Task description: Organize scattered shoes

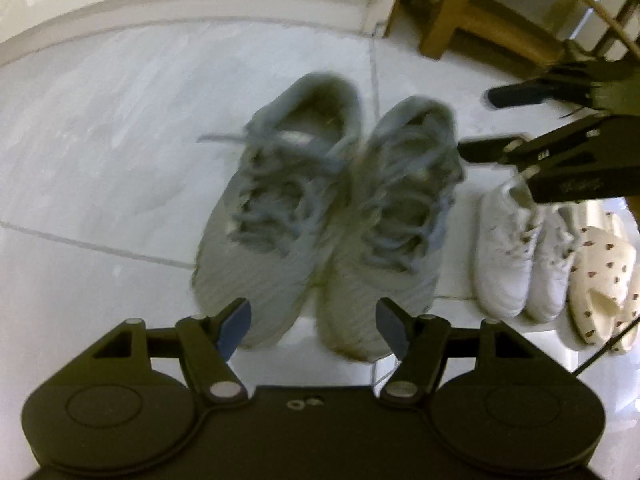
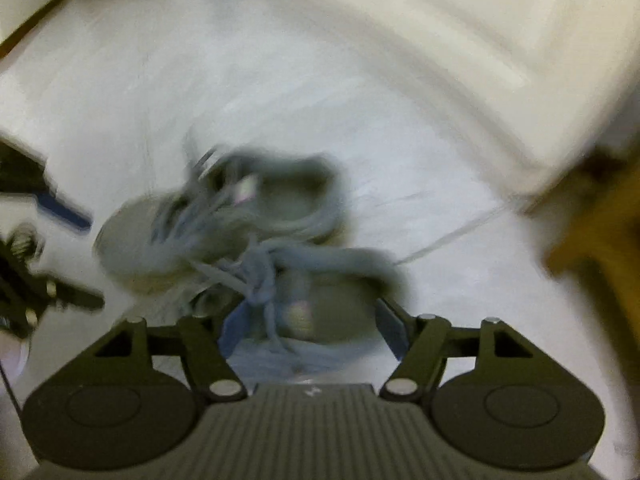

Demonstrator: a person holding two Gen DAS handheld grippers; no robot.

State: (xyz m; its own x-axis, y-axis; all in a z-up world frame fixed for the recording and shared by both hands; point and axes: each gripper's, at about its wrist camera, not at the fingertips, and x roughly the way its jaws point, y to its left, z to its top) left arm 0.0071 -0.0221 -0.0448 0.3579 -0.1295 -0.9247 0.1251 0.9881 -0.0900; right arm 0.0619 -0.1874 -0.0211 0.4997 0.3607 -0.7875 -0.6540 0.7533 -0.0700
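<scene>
A pair of grey knit sneakers stands side by side on the white tiled floor, the left shoe (image 1: pixel 280 208) and the right shoe (image 1: pixel 396 216), toes toward my left gripper (image 1: pixel 314 328). That gripper hangs open just over the toes, its blue pads not pressing on either shoe. My right gripper (image 1: pixel 496 124) reaches in from the right beside the right shoe's heel, fingers apart. In the blurred right wrist view the right gripper (image 2: pixel 312 328) is open with the near grey sneaker's (image 2: pixel 328 304) heel and laces between its fingers; the other sneaker (image 2: pixel 224 220) lies beyond.
A pair of white sneakers (image 1: pixel 516 256) and cream patterned slippers (image 1: pixel 600 280) line up to the right of the grey pair. Wooden furniture legs (image 1: pixel 444 12) stand at the back right. A white skirting board (image 1: pixel 200 4) runs along the back.
</scene>
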